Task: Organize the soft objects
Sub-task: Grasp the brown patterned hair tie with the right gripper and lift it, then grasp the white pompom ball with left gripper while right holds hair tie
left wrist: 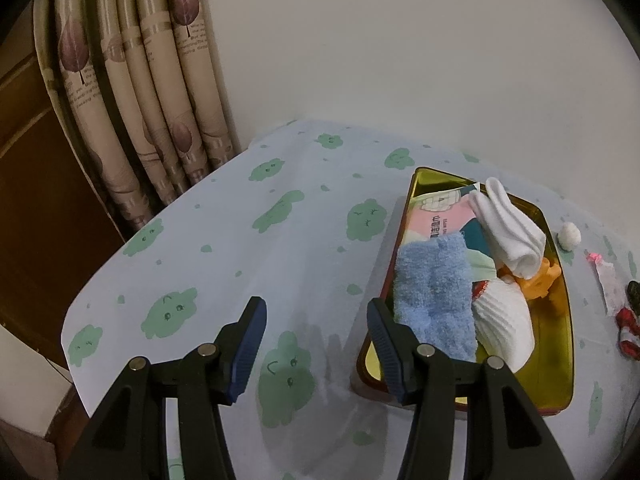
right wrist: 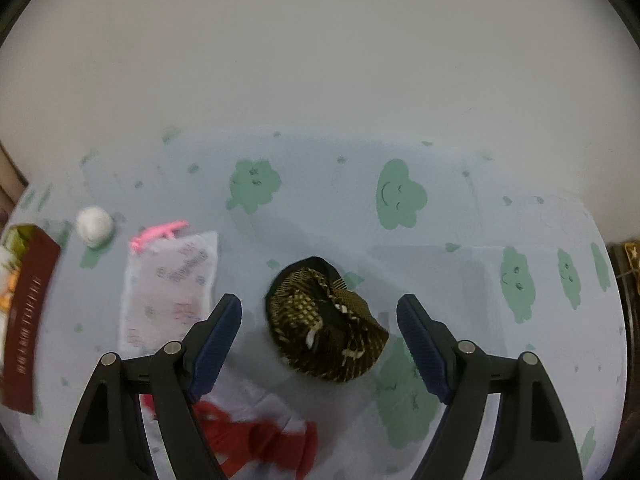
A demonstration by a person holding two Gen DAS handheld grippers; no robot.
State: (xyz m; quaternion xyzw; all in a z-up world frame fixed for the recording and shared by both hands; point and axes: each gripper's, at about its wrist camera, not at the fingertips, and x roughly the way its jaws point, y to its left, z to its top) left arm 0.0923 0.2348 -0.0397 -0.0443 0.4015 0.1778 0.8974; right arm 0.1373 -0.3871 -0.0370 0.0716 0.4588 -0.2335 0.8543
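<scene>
Between the right gripper's (right wrist: 319, 330) spread fingers (nothing clamped) lies a dark mesh pouch (right wrist: 326, 322).

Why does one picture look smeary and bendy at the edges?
Right wrist view: the red-and-white cloth and the dark red tin at the left edge are streaked with blur, while the dark patterned cloth stays fairly sharp. Left wrist view: crisp but dim, and the curtain bows from the fisheye lens.
</scene>
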